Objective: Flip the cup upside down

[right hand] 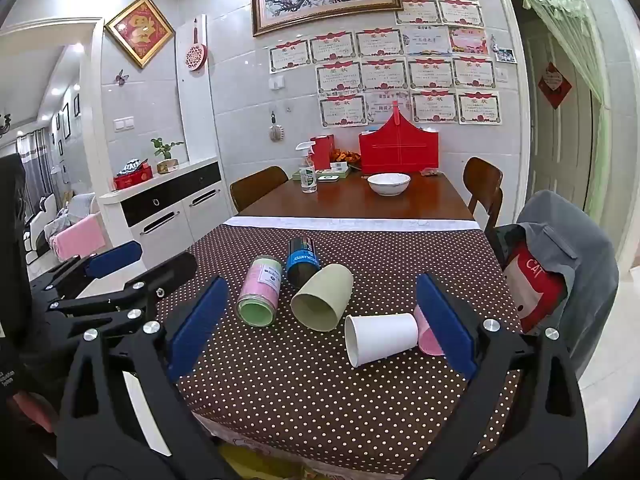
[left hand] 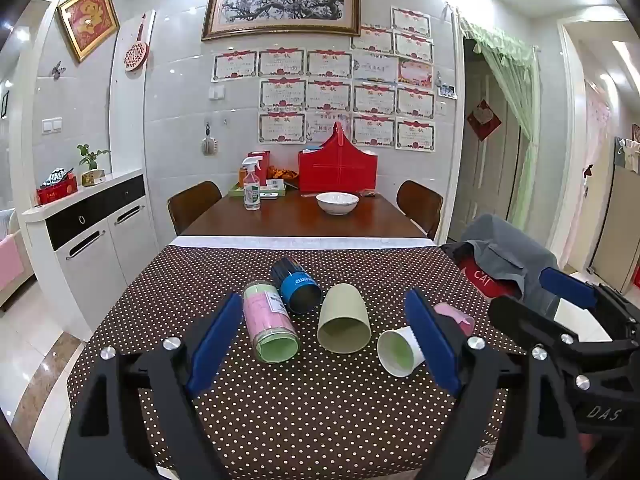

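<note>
Lying on its side, the beige cup (left hand: pixel 345 322) faces the camera.

Both wrist views look forward, low over the dotted tablecloth (left hand: pixel 320 400), sharing the toppled cups (right hand: pixel 324 300).

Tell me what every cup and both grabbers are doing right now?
Pink cup: lying on its side.
Blue cup: lying on its side.
Green cup: lying on its side.
White paper cup: lying on its side, touching a small pink cup behind it.
White bowl: upright on the bare wood.
Left gripper: open, holding nothing.
Right gripper: open, holding nothing.
</note>
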The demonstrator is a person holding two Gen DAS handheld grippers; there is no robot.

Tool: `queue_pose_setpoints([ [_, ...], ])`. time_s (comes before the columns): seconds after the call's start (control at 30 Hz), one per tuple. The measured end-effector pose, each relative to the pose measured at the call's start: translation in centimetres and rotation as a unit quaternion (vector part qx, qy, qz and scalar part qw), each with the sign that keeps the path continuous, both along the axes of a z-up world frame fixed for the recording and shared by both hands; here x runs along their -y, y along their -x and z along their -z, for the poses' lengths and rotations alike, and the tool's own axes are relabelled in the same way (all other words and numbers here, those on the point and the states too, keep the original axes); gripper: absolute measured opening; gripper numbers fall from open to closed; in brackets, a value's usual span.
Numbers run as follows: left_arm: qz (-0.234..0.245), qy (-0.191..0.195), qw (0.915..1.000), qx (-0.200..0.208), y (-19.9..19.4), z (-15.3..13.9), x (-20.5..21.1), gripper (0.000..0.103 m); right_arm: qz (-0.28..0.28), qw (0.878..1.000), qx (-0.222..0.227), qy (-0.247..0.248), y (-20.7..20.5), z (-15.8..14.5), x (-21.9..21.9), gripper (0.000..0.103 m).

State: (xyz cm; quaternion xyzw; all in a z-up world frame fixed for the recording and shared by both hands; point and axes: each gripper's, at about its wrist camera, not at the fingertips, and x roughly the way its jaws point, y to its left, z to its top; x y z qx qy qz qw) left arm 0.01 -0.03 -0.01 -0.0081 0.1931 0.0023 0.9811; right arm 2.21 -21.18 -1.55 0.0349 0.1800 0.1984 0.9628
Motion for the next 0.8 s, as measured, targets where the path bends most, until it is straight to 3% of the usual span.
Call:
queue_pose_setpoints([
  [0.8, 0.002, 0.002, 1.0000, -0.002, 0.25, -0.02, 0.75, 0.082, 0.000, 1.000, 0.001, -0.002, 0.05, 0.28, 0.16, 0.093],
])
